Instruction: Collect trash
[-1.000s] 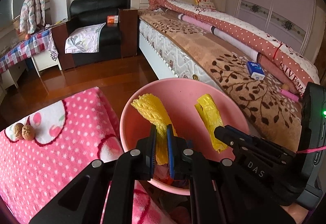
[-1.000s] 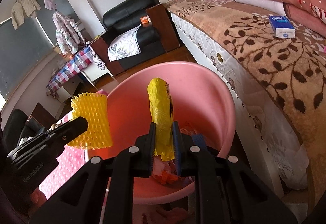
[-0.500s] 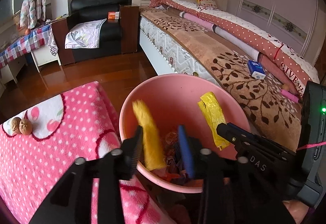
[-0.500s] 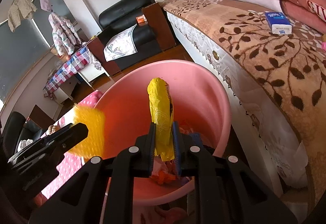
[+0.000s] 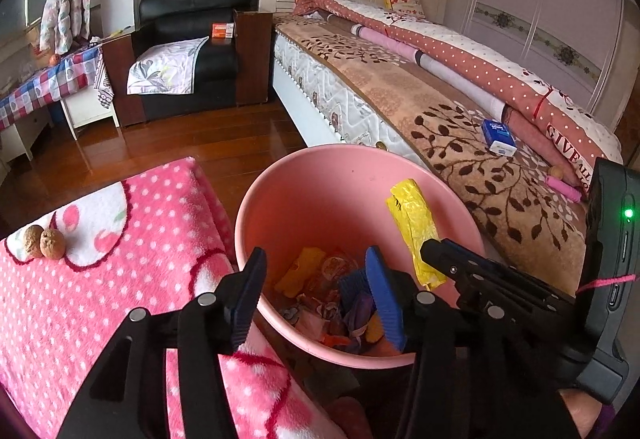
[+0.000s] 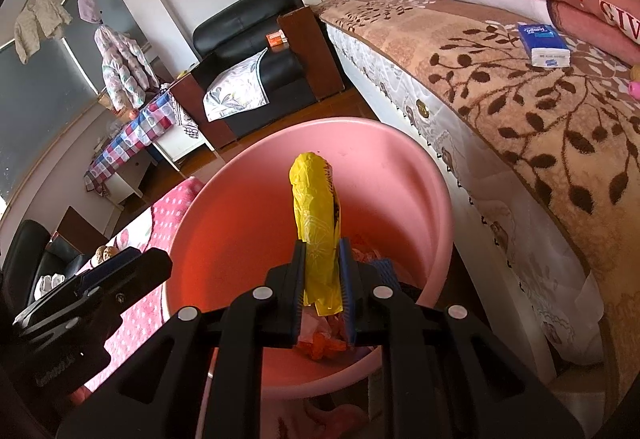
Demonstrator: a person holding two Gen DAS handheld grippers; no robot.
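Now my right jaws pinch a yellow wrapper over the pink bin.

Crumpled thin film, it looks light, soft and a bit slick, so I judge the low pinch near its bottom end, where my right gripper clamps it, is the safest hold; it stands up from the jaws above the trash pile in the bin. My left gripper hangs with its jaws spread wide and empty over the near rim. Beside the bin, two walnuts sit on the pink dotted blanket; a blue tissue pack lies on the bed.
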